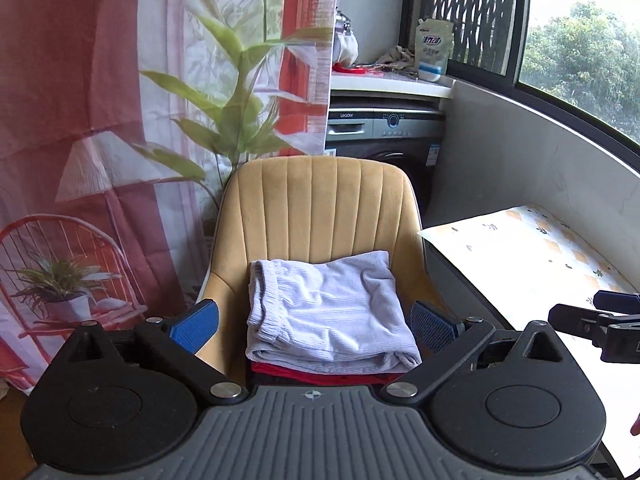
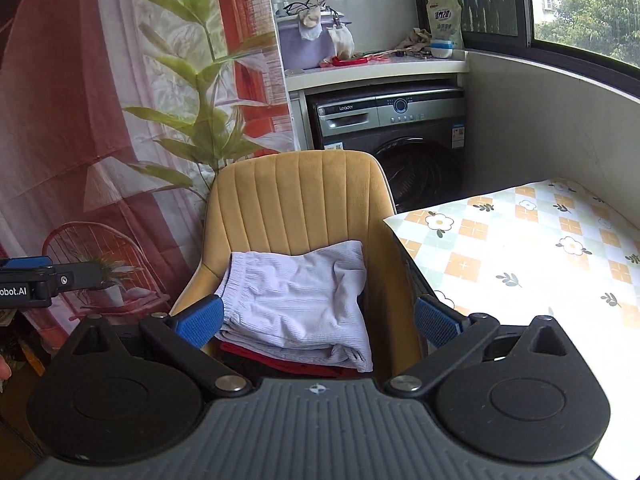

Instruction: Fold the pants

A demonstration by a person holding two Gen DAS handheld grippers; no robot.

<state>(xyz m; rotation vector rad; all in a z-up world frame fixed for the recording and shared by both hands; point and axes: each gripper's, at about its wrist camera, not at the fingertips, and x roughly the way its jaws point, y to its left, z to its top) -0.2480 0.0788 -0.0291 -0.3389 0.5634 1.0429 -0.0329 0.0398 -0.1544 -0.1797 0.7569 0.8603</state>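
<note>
Pants [image 1: 328,308], pale lavender-grey and already folded into a compact rectangle, lie on the seat of a yellow upholstered chair [image 1: 320,204]; the elastic waistband sits at the left edge of the fold. Beneath them we see a red garment [image 1: 320,376], only its front edge showing, so the pants form the top of a small stack.

Left gripper [image 1: 314,324]: we hold it in front of the chair with its blue-padded fingers [image 1: 196,324] spread wide on either side of the stack, touching no cloth and carrying nothing. Right gripper [image 2: 320,322]: likewise spread wide and empty, its left pad overlapping the near-left corner of the pants in the right wrist view (whether it actually touches the fabric we cannot tell). Each gripper appears at the margin of the other's view, the right one at the right edge of the left wrist frame.

To the right of the chair stands a table [image 2: 520,248] covered with a flower-patterned checked cloth. Behind the chair we see a grey washing machine [image 2: 400,128] under a counter [image 2: 380,70] carrying a detergent pouch [image 2: 444,20]. A printed curtain [image 1: 80,100] with leaf and chair motifs hangs at left.
</note>
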